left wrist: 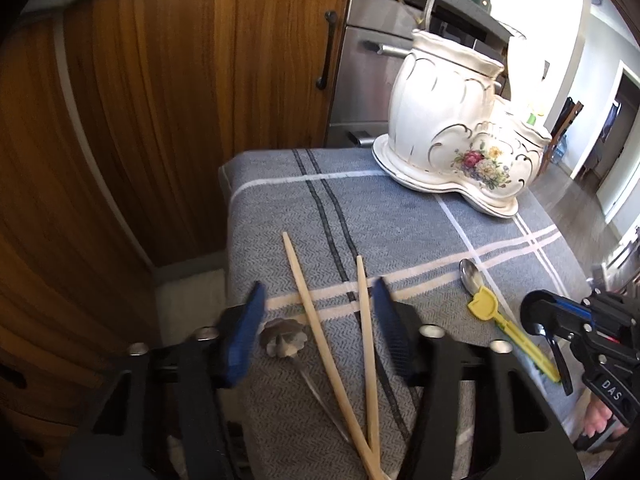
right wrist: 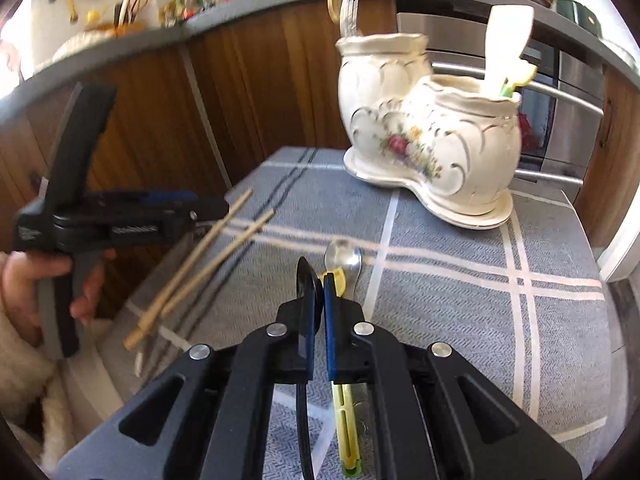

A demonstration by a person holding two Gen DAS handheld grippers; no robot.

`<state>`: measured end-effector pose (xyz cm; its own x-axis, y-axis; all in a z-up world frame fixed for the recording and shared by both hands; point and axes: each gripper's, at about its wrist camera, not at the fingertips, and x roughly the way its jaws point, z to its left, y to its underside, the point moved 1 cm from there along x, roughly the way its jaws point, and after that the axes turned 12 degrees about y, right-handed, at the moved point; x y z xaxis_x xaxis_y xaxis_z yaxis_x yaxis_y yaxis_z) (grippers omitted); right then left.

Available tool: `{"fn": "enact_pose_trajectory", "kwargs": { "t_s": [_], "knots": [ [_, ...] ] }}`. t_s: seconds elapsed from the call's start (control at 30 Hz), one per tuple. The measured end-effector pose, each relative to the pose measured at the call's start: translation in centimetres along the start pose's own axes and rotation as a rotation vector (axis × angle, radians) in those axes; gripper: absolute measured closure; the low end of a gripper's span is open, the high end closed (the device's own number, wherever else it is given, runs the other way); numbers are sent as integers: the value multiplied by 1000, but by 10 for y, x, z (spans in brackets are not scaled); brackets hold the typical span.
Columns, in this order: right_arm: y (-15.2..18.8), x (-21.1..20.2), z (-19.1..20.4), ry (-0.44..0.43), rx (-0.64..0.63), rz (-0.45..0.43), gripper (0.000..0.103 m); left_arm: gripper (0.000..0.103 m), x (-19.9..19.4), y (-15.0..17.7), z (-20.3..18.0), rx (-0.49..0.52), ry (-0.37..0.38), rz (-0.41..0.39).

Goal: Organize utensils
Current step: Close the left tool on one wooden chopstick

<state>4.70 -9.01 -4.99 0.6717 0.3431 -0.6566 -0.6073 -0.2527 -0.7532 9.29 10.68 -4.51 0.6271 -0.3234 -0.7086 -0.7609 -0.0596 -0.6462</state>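
A white floral ceramic utensil holder [left wrist: 452, 128] with two compartments stands at the far end of the grey striped cloth [left wrist: 400, 220]; it also shows in the right wrist view [right wrist: 432, 136], holding forks and a white spatula. My left gripper [left wrist: 320, 316] is open, its jaws either side of wooden tongs [left wrist: 332, 344] and a flower-shaped metal utensil [left wrist: 284, 338]. My right gripper [right wrist: 318, 284] is shut on a black spoon [right wrist: 306, 280], held above a yellow plastic utensil [right wrist: 344, 412] and a metal spoon [right wrist: 346, 258] lying on the cloth.
Wooden cabinet doors [left wrist: 160, 100] and a steel appliance [left wrist: 368, 72] stand behind the table. The counter above [right wrist: 240, 0] carries assorted items. The table's left edge drops to the floor [left wrist: 188, 300].
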Motion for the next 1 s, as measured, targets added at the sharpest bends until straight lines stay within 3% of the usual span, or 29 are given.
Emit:
{"fn": "enact_pose_trajectory", "kwargs": {
  "t_s": [0.13,0.23,0.63,0.73,1.0],
  "knots": [
    [-1,-2,0,-12,7,-2,99,74,16,-7,10,-44,-14,87],
    [1,-3,1,-15,11,-2,99,81,25,-9,11,-30,-27,151],
    [-1,-8,-4,-25,32,-17,99,85,54,-32,1,81,-129,337],
    [-1,-12,-5,-32,37,-28,99,94,57,-36,0,87,-130,344],
    [0,-16,-15,-42,65,-36,99,98,49,-35,7,62,-107,251]
  ]
}}
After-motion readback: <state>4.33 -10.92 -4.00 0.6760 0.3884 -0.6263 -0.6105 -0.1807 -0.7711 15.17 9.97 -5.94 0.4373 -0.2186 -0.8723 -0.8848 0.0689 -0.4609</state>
